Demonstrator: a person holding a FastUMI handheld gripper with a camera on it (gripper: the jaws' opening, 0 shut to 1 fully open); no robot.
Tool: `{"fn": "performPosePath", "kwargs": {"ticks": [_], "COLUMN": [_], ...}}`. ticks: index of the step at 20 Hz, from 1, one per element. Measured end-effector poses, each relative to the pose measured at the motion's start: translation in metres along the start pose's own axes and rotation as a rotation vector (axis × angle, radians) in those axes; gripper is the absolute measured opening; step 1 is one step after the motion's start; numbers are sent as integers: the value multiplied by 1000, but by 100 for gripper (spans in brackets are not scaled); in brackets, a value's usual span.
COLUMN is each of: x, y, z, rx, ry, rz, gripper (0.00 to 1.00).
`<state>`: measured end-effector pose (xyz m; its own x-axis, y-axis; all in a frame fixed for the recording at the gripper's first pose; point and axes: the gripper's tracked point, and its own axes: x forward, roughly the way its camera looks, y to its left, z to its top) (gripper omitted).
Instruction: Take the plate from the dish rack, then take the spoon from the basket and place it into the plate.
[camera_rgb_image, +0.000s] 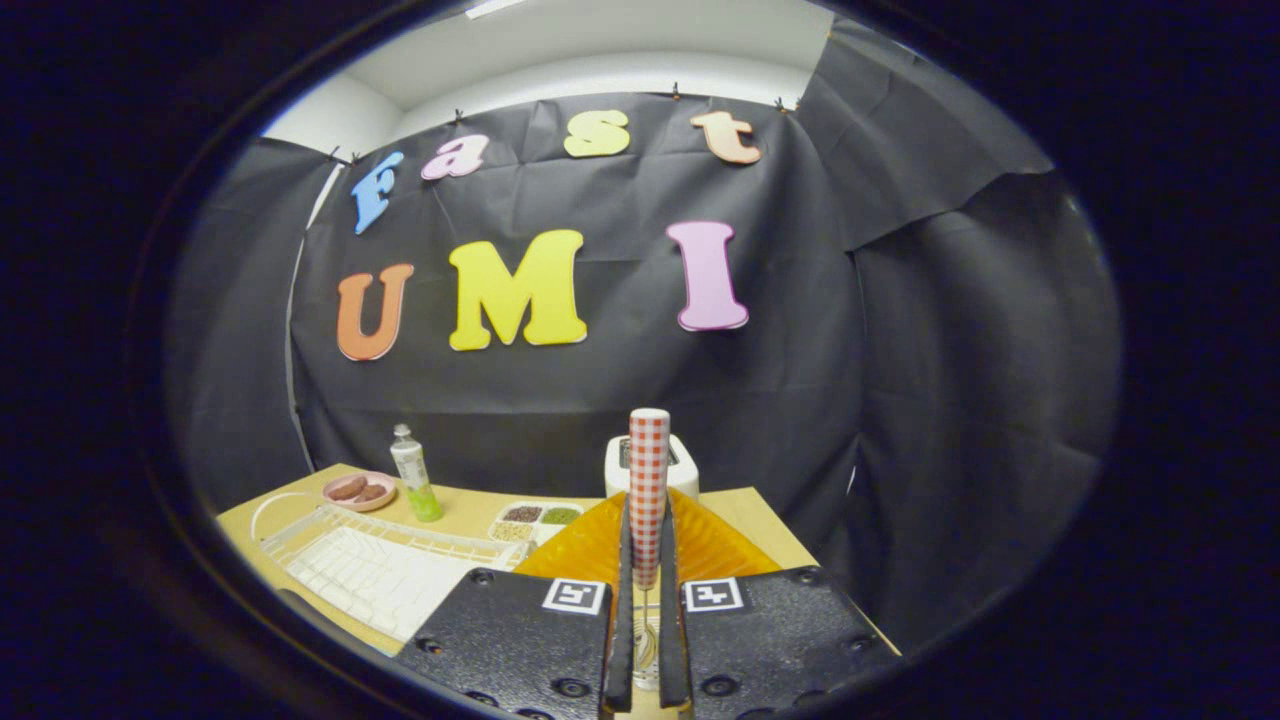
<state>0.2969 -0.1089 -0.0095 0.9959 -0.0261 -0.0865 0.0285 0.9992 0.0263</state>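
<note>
1. Counter (470, 512): a tan top that carries everything below.
2. Rack (380, 565): white wire, lying left of the claw; no plate can be made out in it.
3. Basket (700, 545): orange and ribbed, just ahead of the claw and partly covered by it.
4. Claw (647, 600): both fingers are clenched on the spoon's handle, which stands upright between them.
5. Spoon (648, 490): its red-checked handle rises above the fingers. The bowl is hidden low between them, so which way it faces cannot be told.
6. Step in hand, as judged: carrying the spoon to the plate. Keep the grip firm and the handle upright, lift clear of the basket wall, then lower it gently. The plate's place is unclear.
7. Small items beyond: a bottle (414, 484), a pink dish (359, 490), a divided tray (535, 520) and a white device (685, 470), its face too small to make out.
</note>
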Motion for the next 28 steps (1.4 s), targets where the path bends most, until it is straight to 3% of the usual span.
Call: {"fn": "performPosePath", "kwargs": {"ticks": [5, 9, 19, 24, 28], "x": [-66, -112, -193, -207, -192], "y": [51, 105, 202, 228, 219], "z": [24, 14, -68, -120, -170], "rx": [-1, -4, -52, -42, 20], "ry": [-50, -69, -99, -97, 2], "rz": [38, 92, 138, 180, 159], "gripper": [15, 15, 16, 18, 18]}}
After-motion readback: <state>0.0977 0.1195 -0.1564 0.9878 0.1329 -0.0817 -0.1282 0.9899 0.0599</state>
